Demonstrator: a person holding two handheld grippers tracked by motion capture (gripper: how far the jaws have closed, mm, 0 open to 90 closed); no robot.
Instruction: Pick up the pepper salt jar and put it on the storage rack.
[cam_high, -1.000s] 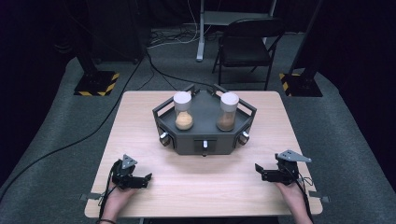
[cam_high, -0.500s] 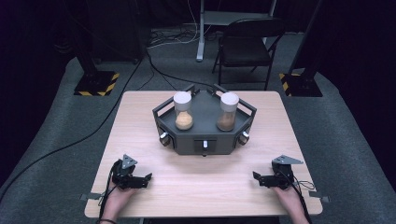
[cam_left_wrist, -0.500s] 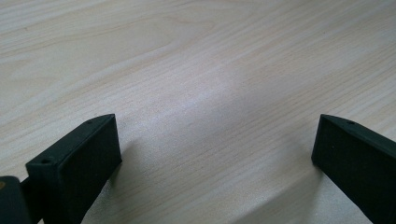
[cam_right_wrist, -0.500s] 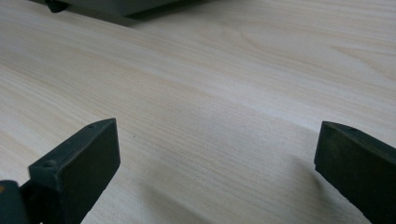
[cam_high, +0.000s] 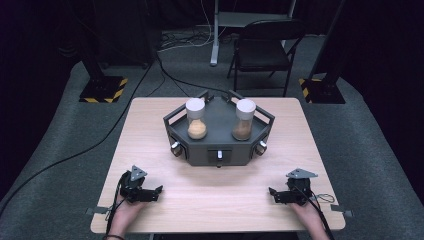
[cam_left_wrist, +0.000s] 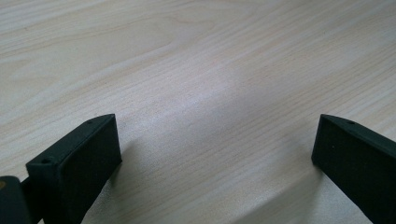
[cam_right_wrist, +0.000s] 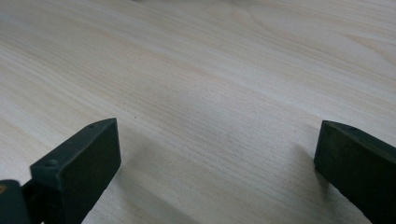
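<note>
A dark grey hexagonal stand (cam_high: 218, 151) sits at the middle of the wooden table (cam_high: 215, 200). On it stand two clear jars with white lids: the left jar (cam_high: 196, 119) holds orange powder, the right jar (cam_high: 243, 120) brown powder. My left gripper (cam_high: 156, 193) rests low at the front left, open, its jaws pointing right. In the left gripper view the left gripper (cam_left_wrist: 215, 140) has bare wood between its wide jaws. My right gripper (cam_high: 273, 194) rests at the front right, open, jaws pointing left. The right gripper (cam_right_wrist: 217, 140) likewise holds nothing.
Small knobs (cam_high: 175, 147) and a front drawer (cam_high: 219, 155) are on the stand. Behind the table stand a black folding chair (cam_high: 262, 52) and two posts with yellow-black bases (cam_high: 102, 89). A cable (cam_high: 95, 145) runs across the grey floor at the left.
My right gripper has shifted a little left and toward the table's front edge, settling lower. The left gripper has stayed put.
</note>
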